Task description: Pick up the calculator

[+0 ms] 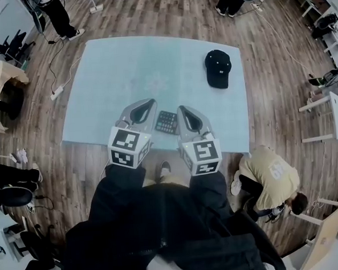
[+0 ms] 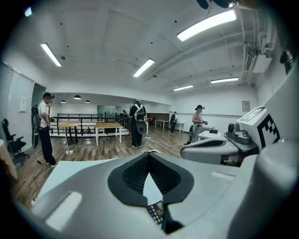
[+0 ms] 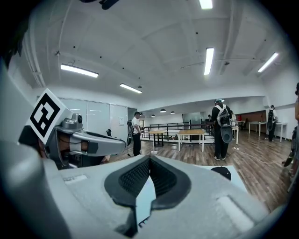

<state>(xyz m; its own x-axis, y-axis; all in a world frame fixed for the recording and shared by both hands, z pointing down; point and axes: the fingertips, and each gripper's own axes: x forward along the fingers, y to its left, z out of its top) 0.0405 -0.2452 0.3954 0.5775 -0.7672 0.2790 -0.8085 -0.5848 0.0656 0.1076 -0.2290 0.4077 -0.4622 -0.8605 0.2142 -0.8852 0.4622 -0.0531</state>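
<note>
While head view shows whole calculator [image 1: 166, 122], gripper views, slivers.

Head view steeply down over table [image 1: 125, 77]; gripper views near-level; calculator [image 1: 167, 122] shared

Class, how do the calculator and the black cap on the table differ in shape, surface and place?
The calculator is flat and rectangular; the cap is domed with a brim. The calculator shows rows of keys; the cap has none. The calculator lies near the front edge of the table; the cap sits far right. Both are dark and lie on it.
</note>
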